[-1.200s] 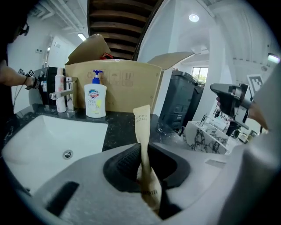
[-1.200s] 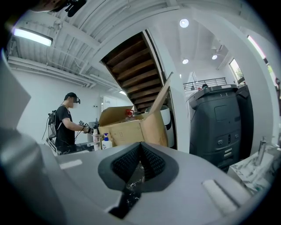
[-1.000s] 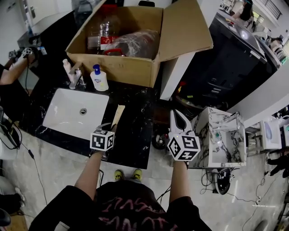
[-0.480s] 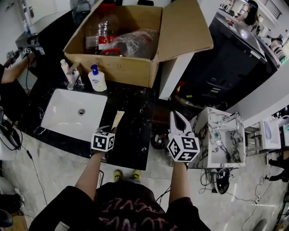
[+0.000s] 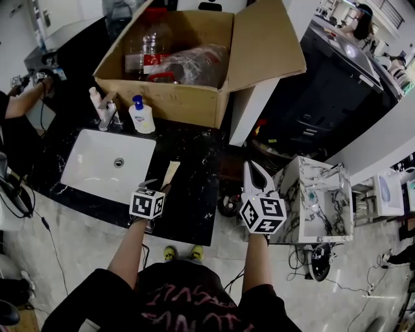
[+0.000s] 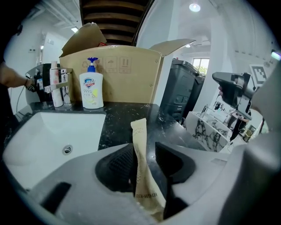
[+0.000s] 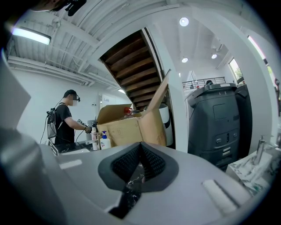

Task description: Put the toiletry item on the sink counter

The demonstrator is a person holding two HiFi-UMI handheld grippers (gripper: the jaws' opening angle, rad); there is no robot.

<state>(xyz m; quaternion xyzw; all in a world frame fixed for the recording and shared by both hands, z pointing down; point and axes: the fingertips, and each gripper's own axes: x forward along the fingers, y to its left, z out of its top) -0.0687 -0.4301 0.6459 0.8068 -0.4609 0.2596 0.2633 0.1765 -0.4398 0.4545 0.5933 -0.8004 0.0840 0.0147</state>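
Marble tabletop [image 5: 194, 155], frame centre: beige sachet [image 6: 141, 149] runs lengthwise between the left gripper's [image 6: 147, 160] jaws, which have just been opening and no longer grip it; right gripper [image 7: 139, 161] clenched, farther off.

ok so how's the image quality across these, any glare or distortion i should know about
Head view: fisheye bends the counter edge, and the white sink basin reads very bright against the dark marble. Left gripper view: black vignetted corners, a ceiling light blown white, the soap bottle still crisp. Right gripper view: round black vignette, ceiling spots flaring white.
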